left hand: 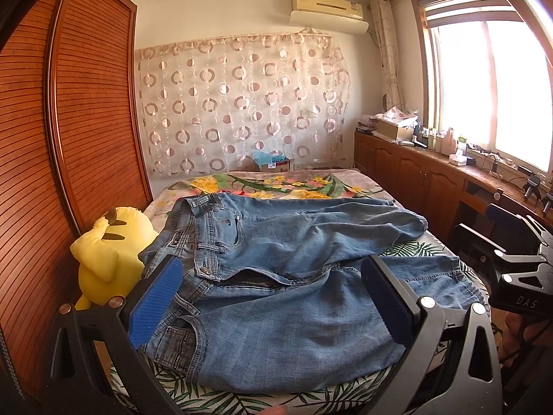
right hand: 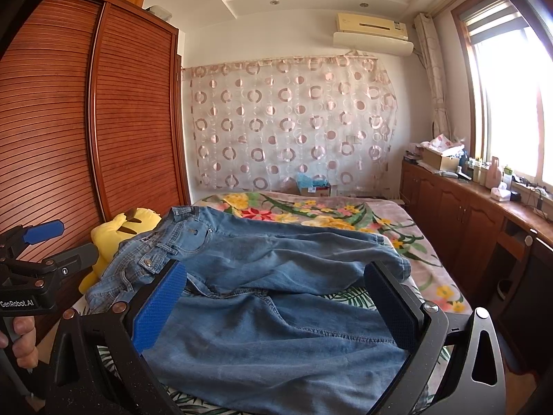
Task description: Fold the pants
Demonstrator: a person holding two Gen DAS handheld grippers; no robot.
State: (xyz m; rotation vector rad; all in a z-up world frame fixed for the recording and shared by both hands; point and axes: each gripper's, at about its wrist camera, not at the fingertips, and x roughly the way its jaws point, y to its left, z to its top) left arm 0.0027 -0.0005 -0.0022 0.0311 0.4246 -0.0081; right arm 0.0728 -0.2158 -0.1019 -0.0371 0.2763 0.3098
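A pair of light blue denim pants (left hand: pixel 276 276) lies spread on the bed with the flowered cover (left hand: pixel 276 183), its waistband towards the yellow plush toy (left hand: pixel 110 256) beside the brown slatted wardrobe (left hand: pixel 86 121). The left gripper (left hand: pixel 273 294) with blue pads hovers over the waist part, its jaws wide apart and holding nothing. The right gripper (right hand: pixel 276 301) hangs over the legs, also wide open and empty.

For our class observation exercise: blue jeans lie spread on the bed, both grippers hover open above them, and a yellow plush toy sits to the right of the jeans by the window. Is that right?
One detail is wrong. The yellow plush toy sits to the left of the blue jeans, against the wooden wardrobe, not by the window; the left wrist view shows it. The bed and the open left gripper and right gripper are as stated.
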